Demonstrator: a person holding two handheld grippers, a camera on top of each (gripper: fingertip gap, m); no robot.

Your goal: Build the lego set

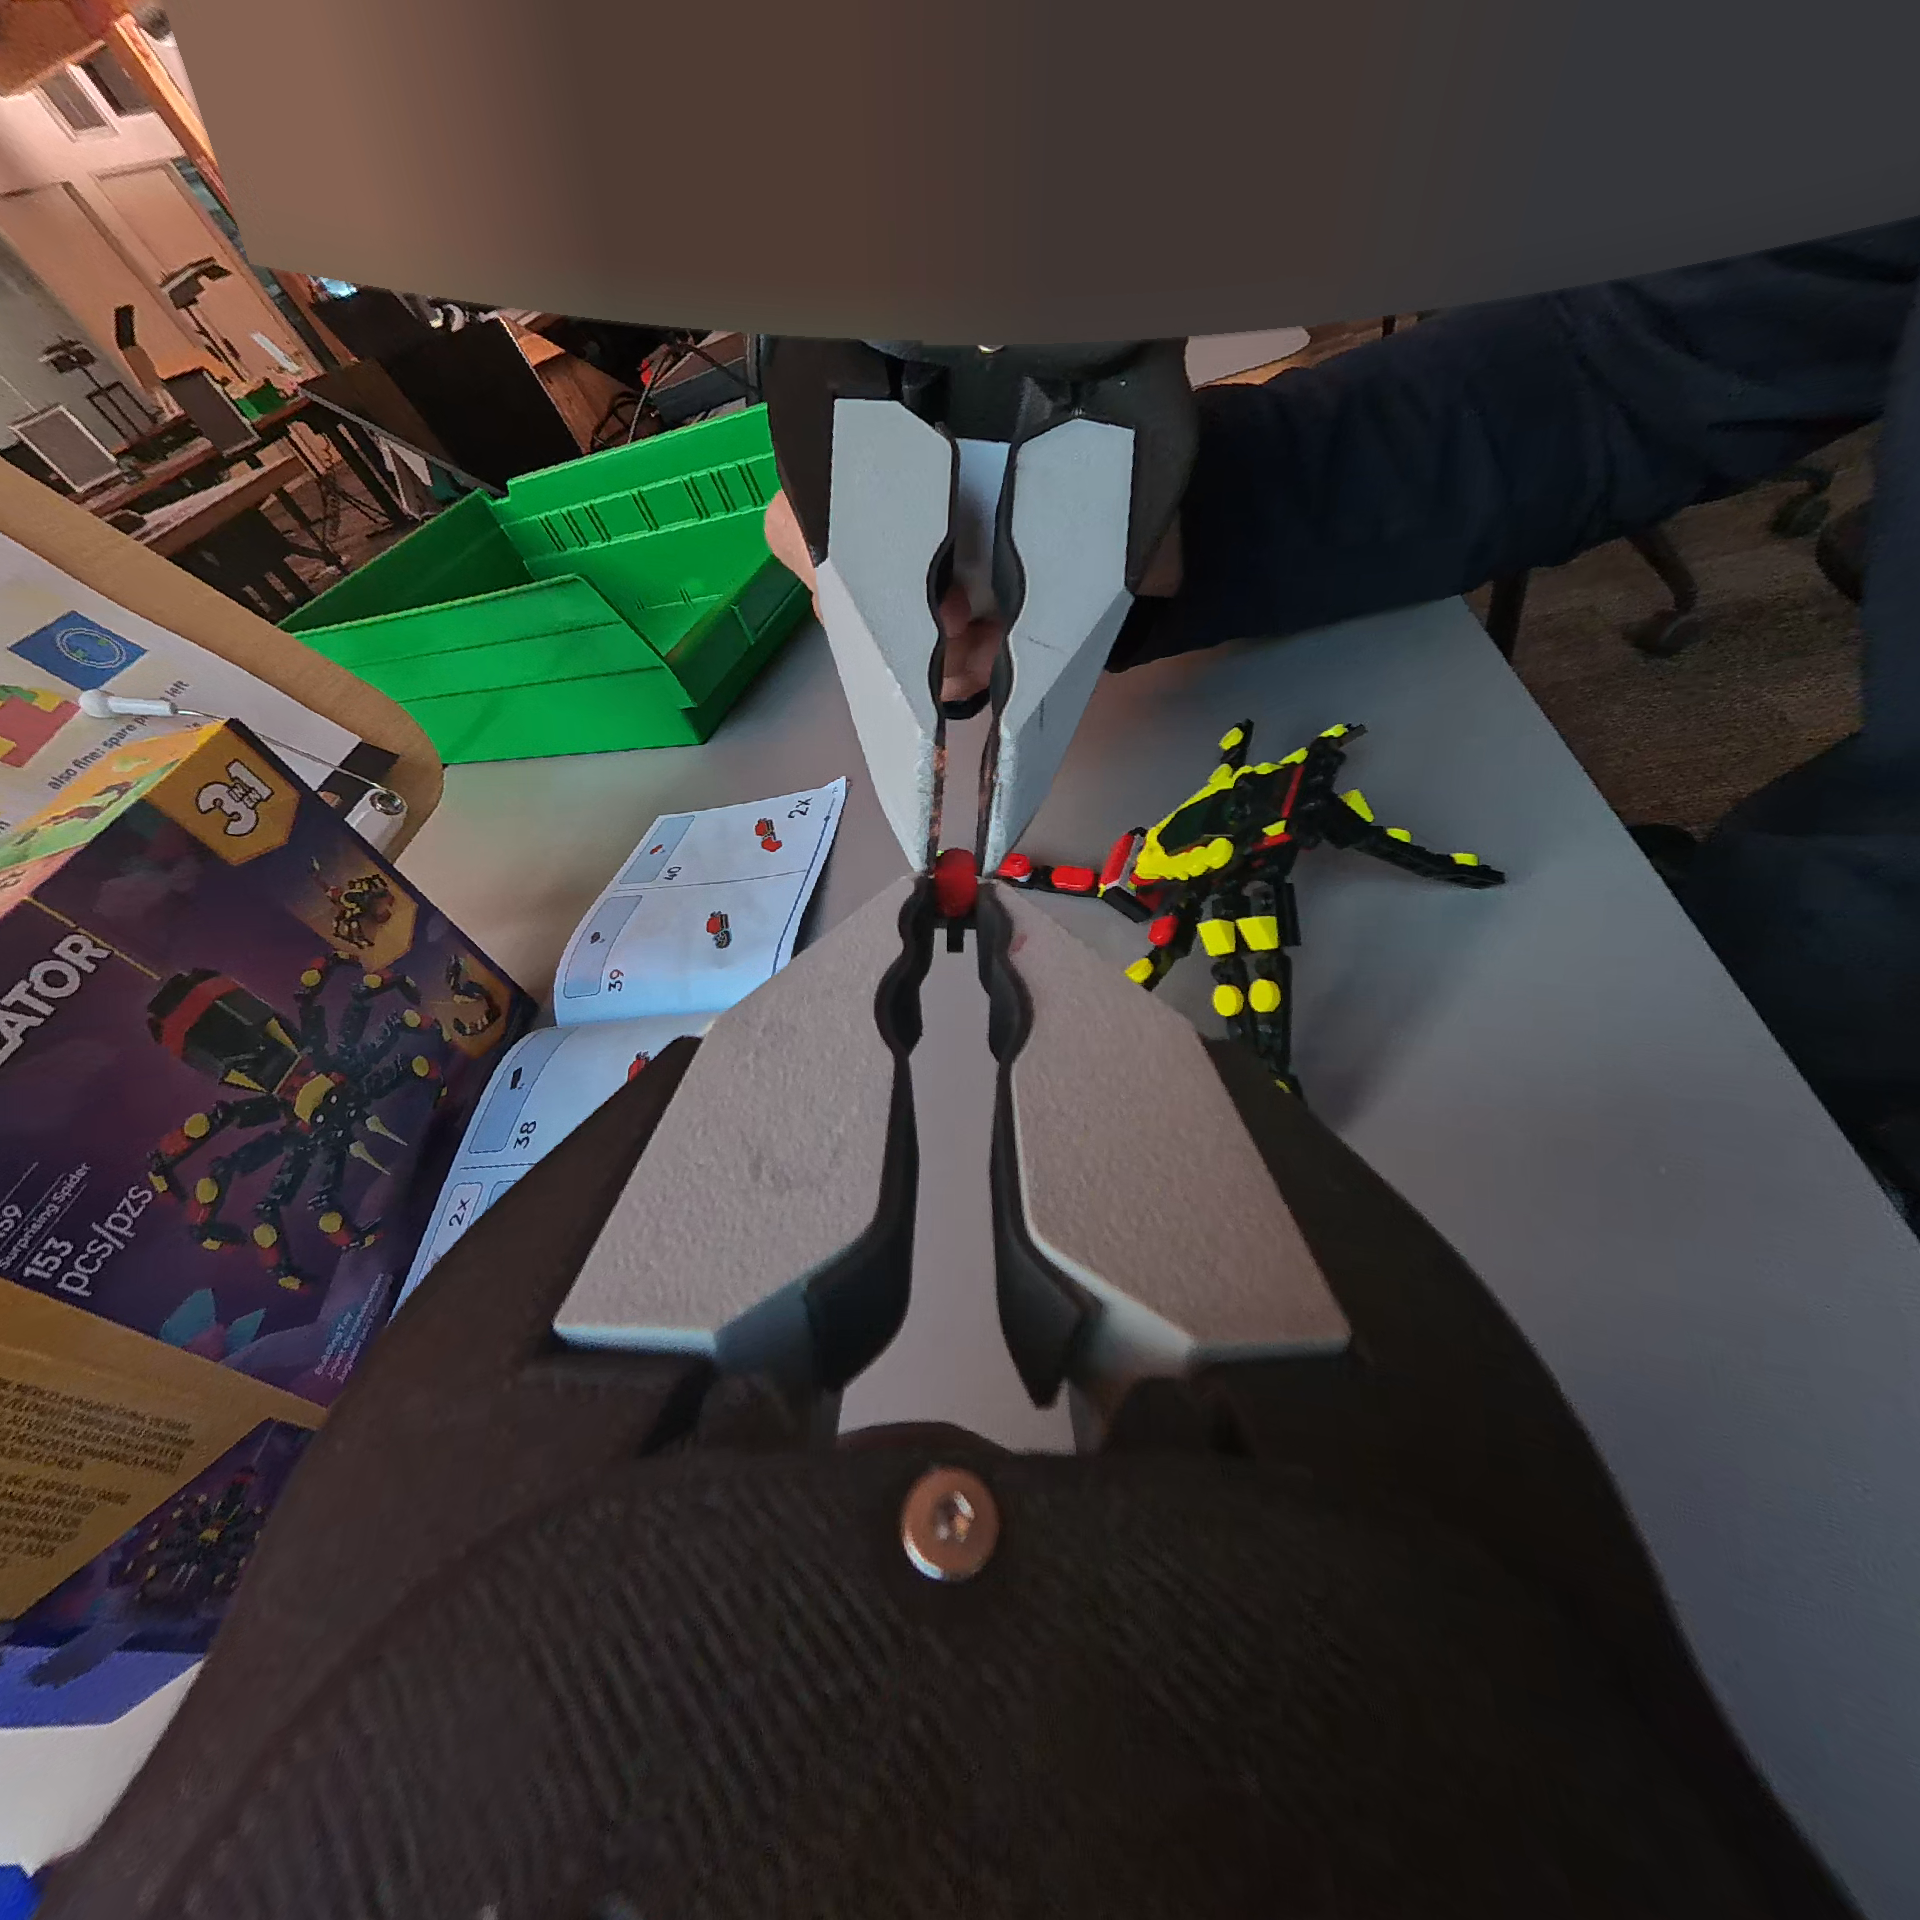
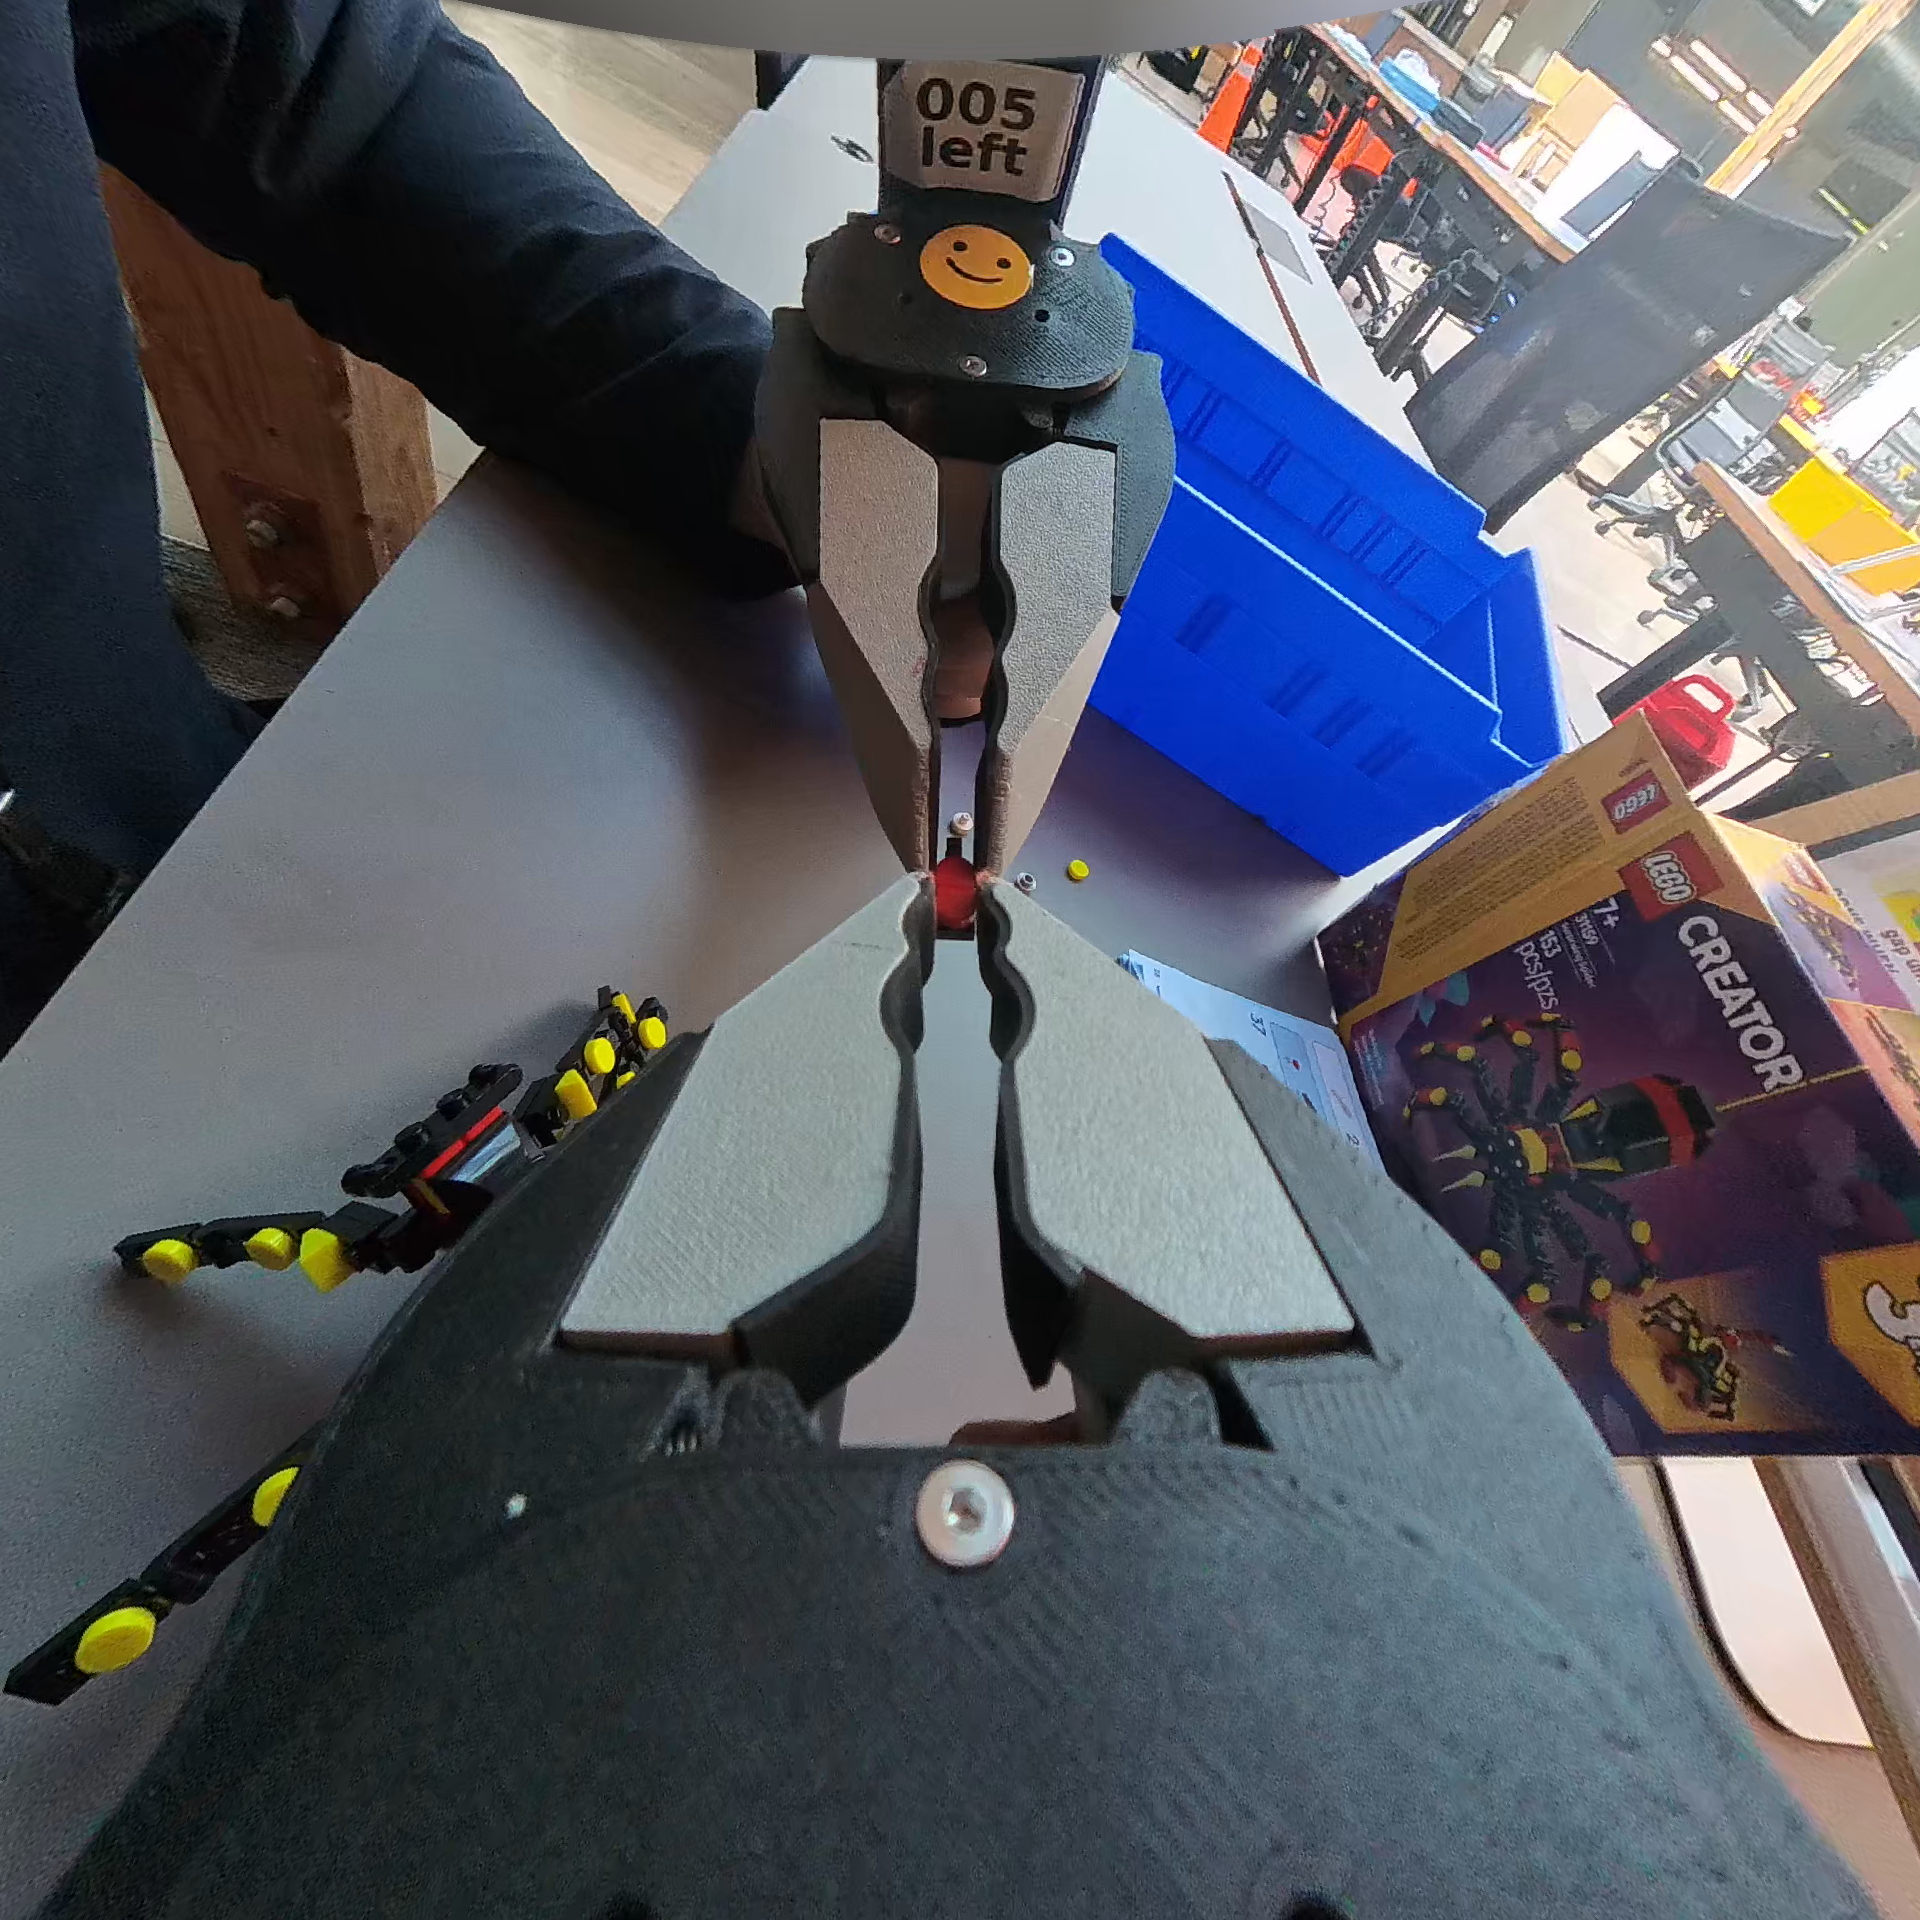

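Right in front of the left wrist camera, the left gripper [image 1: 954, 902] has its two grey fingers [image 1: 790, 1132] pinched almost together at the tips, and a small red lego piece [image 1: 955, 881] sits squeezed between them, with a bit of black under it. The right gripper [image 1: 961, 847] points straight at it from the other side, tip to tip. Its jaws are nearly closed too, and its tips touch the same red piece, but I cannot tell for sure if it is gripping it. In the right wrist view the right gripper [image 2: 953, 902] meets the left gripper [image 2: 956, 857] at the same red piece [image 2: 953, 891]. Both are held up over a grey table [image 1: 1507, 1091]. The half-built black and yellow lego model [image 1: 1236, 883] lies on the table just beside the tips, with a chain of red parts [image 1: 1060, 875] reaching toward them. An open instruction booklet [image 1: 686, 914] lies flat near the lego box [image 1: 208, 1122] with a spider picture. A green bin [image 1: 582, 613] sits farther back. A blue bin [image 2: 1320, 582] shows in the right wrist view, with a tiny yellow round piece [image 2: 1077, 869] on the table near it. A dark sleeve [image 1: 1507, 457] reaches in behind the right gripper.
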